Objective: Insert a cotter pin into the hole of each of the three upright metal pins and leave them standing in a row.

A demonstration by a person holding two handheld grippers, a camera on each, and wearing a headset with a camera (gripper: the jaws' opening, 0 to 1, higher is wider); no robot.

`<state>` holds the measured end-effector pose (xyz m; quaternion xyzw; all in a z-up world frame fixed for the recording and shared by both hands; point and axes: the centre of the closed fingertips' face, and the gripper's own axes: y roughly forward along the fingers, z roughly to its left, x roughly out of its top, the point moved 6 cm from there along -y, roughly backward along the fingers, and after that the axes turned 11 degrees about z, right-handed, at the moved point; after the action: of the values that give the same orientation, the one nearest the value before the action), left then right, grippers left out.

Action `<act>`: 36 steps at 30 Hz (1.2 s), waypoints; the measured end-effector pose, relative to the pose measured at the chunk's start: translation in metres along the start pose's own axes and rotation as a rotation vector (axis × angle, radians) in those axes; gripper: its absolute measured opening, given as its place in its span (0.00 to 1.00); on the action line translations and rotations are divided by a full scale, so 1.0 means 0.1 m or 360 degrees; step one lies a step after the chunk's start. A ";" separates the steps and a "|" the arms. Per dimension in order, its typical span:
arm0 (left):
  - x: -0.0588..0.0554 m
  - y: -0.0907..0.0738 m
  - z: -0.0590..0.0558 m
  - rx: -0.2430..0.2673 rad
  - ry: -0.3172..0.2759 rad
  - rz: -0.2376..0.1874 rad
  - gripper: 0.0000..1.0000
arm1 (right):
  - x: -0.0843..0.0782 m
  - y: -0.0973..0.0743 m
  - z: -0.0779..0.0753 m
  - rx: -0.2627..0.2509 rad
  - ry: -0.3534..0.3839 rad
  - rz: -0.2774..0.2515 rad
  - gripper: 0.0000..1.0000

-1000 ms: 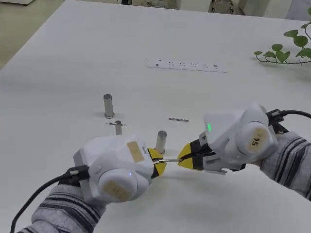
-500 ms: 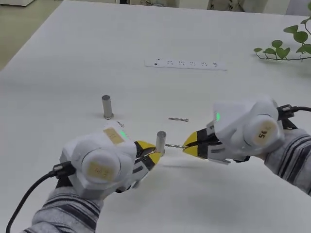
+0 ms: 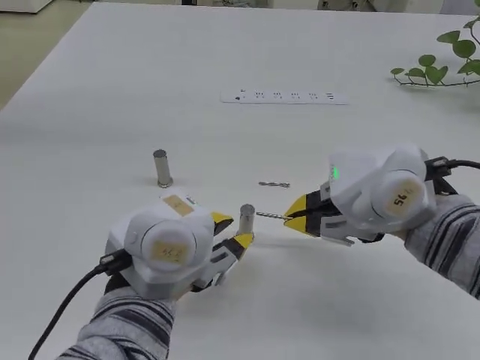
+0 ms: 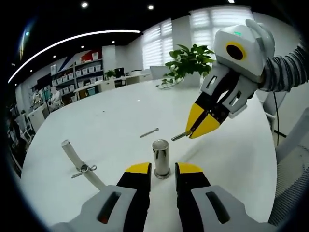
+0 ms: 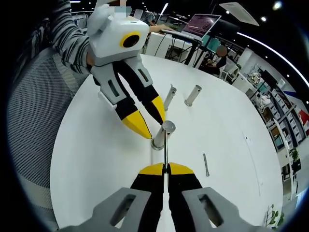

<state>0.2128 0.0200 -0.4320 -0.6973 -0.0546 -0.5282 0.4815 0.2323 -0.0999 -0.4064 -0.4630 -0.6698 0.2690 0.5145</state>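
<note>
Nearest, the left gripper (image 3: 233,230) is seen with its yellow-tipped jaws spread to either side of the base of an upright metal pin (image 3: 247,218); whether they touch it cannot be told. A second ago these jaws shared a cotter pin with the other gripper, low in front of this metal pin, and half a second ago they were just beside it. From the right, the right gripper (image 3: 291,215) is held with its jaws pressed together on the cotter pin (image 3: 270,215), which is pointed level at the top of the metal pin, much as half a second ago. Whether its tip has entered the hole cannot be told. In the left gripper view, a second metal pin (image 4: 75,155) is shown standing nearby with a cotter pin through it. Farther back on the white table (image 3: 112,90), a loose cotter pin (image 3: 274,184) is lying flat and a third metal pin (image 3: 161,167) is standing alone. Beyond them, a white power strip (image 3: 283,97) and a trailing green plant (image 3: 427,61) are seen.
</note>
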 end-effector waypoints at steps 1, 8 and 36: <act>0.00 0.02 0.00 -0.0002 -0.0014 -0.0003 0.17 | 0.00 0.01 -0.01 -0.0003 0.0005 0.0003 0.00; -0.02 0.14 -0.03 0.0010 -0.0044 0.0031 0.17 | -0.02 0.07 -0.03 0.0001 0.0001 0.0019 0.00; -0.04 0.30 -0.01 0.0035 -0.0144 0.0047 0.10 | 0.06 0.08 -0.02 0.0033 -0.0071 0.0055 0.00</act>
<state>0.2285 0.0049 -0.4535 -0.7158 -0.0718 -0.4882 0.4941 0.2366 -0.0915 -0.4102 -0.4630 -0.6702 0.2951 0.4994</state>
